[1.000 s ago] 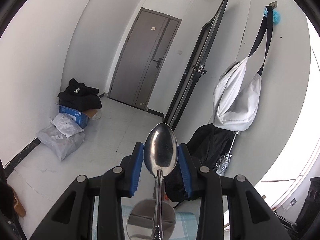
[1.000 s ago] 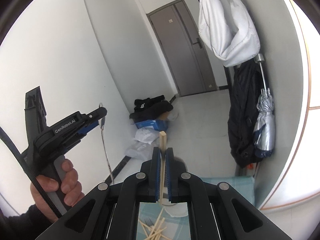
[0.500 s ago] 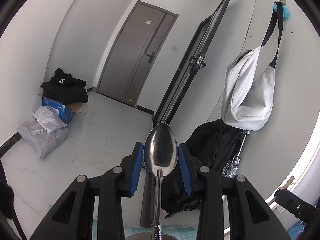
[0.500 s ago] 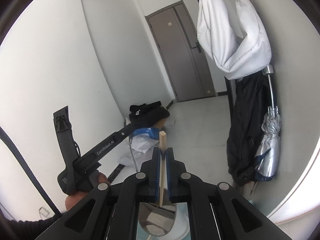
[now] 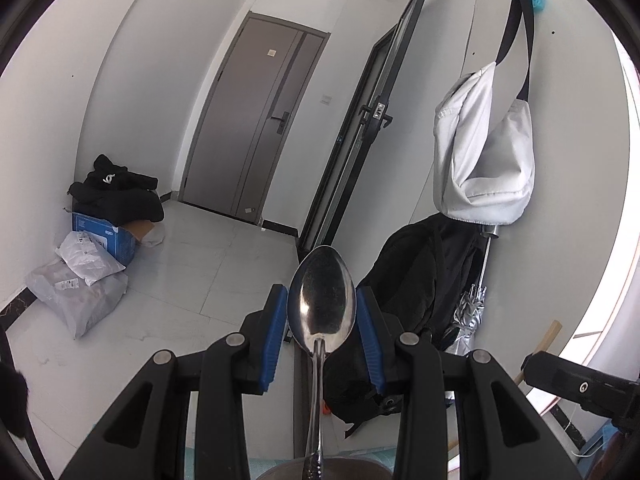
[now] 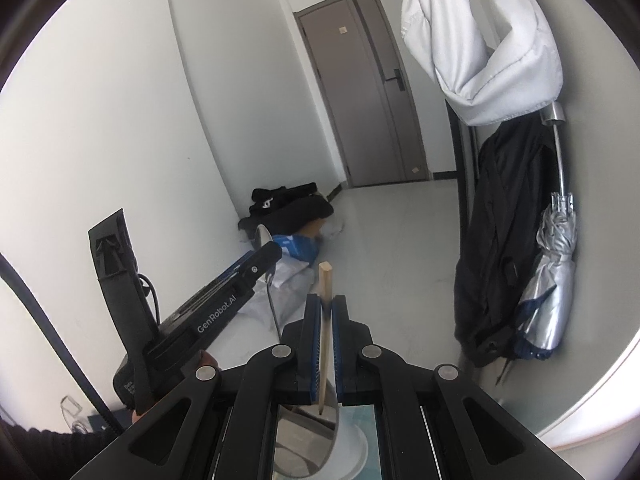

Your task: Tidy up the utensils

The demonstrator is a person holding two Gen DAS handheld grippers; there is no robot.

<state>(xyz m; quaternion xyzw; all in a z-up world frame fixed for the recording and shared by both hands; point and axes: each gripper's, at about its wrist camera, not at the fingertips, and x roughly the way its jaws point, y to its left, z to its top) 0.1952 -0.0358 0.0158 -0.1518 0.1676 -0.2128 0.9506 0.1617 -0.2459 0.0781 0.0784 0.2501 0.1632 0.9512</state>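
Left gripper [image 5: 321, 322]: blue pads clamped on either side of a metal spoon [image 5: 321, 312], bowl upright and facing the camera, handle running down toward a round metal container [image 5: 320, 470] at the near edge.

Right gripper [image 6: 326, 334]: jaws pressed together on a wooden chopstick [image 6: 325, 292], standing upright, its lower end over a metal cup [image 6: 308, 436] on pale blue cloth.

Surroundings: grey door [image 5: 256, 128] far; white bag [image 5: 484, 160] hung on the right wall; black clothing [image 5: 116, 196] and parcels far left on the floor.
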